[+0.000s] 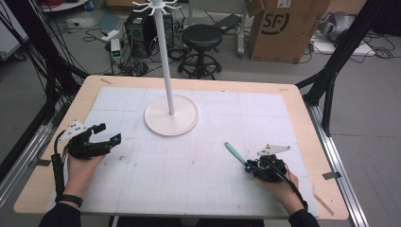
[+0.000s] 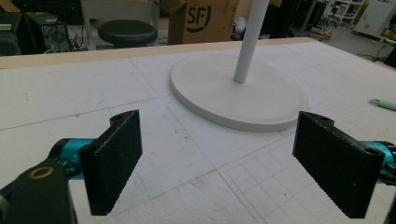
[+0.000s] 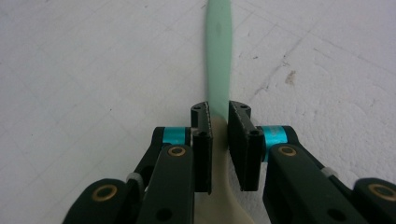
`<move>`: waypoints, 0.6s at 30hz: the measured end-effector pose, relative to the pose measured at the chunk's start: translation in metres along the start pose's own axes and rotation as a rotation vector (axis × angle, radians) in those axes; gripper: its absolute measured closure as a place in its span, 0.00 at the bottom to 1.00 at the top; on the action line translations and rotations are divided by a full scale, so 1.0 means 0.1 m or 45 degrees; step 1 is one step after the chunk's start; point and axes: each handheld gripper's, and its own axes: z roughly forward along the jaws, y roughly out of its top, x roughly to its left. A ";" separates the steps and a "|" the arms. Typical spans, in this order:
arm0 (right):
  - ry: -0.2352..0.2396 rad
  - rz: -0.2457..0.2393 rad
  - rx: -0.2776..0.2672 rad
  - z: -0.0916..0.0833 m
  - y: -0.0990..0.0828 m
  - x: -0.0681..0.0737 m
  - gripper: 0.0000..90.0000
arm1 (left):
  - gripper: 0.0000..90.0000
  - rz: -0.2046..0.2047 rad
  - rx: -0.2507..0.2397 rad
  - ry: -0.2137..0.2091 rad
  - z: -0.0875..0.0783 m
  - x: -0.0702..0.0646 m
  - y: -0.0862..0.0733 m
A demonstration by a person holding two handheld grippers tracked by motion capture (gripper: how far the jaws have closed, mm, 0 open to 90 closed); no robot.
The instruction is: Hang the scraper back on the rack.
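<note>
A slim green utensil [image 1: 233,152] with a cream near end lies on the white gridded mat [image 1: 198,175] at the right front. My right gripper [image 1: 247,165] is at its near end. In the right gripper view the jaws [image 3: 219,109] stand nearly together, with the pads against both sides of the green utensil [image 3: 218,51]. At the left side of the mat my left gripper [image 1: 107,134] is held low with its jaws wide apart. Nothing is between them in the left gripper view [image 2: 219,119], where the green utensil's tip [image 2: 383,103] lies far off at the right edge.
A white stand with a round base [image 1: 171,122] and a tall pole [image 1: 165,56] occupies the middle back of the mat; its base [image 2: 261,105] is just ahead of my left gripper. Beyond the table are a black stool [image 1: 202,38], a cardboard box [image 1: 283,28] and cables.
</note>
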 end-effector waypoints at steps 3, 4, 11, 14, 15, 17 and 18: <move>0.004 0.019 0.004 0.00 0.01 -0.01 0.89 | 0.18 -0.002 -0.001 -0.001 0.00 -0.01 0.00; 0.004 0.027 0.000 0.00 0.02 -0.01 0.90 | 0.18 -0.005 -0.006 -0.002 0.00 -0.01 0.00; 0.025 0.044 -0.079 0.00 0.19 -0.01 0.90 | 0.18 0.003 0.006 -0.012 -0.01 -0.02 0.00; 0.074 0.040 -0.111 -0.03 0.33 -0.02 0.90 | 0.18 0.008 0.005 -0.012 -0.03 -0.02 0.01; 0.090 0.037 -0.124 -0.05 0.39 -0.02 0.90 | 0.18 0.010 0.004 -0.014 -0.03 -0.03 0.01; 0.123 0.033 -0.162 -0.09 0.52 -0.01 0.90 | 0.18 0.015 0.007 -0.018 -0.04 -0.03 0.01; 0.123 0.033 -0.162 -0.09 0.52 -0.01 0.90 | 0.18 0.014 0.006 -0.017 -0.04 -0.04 0.01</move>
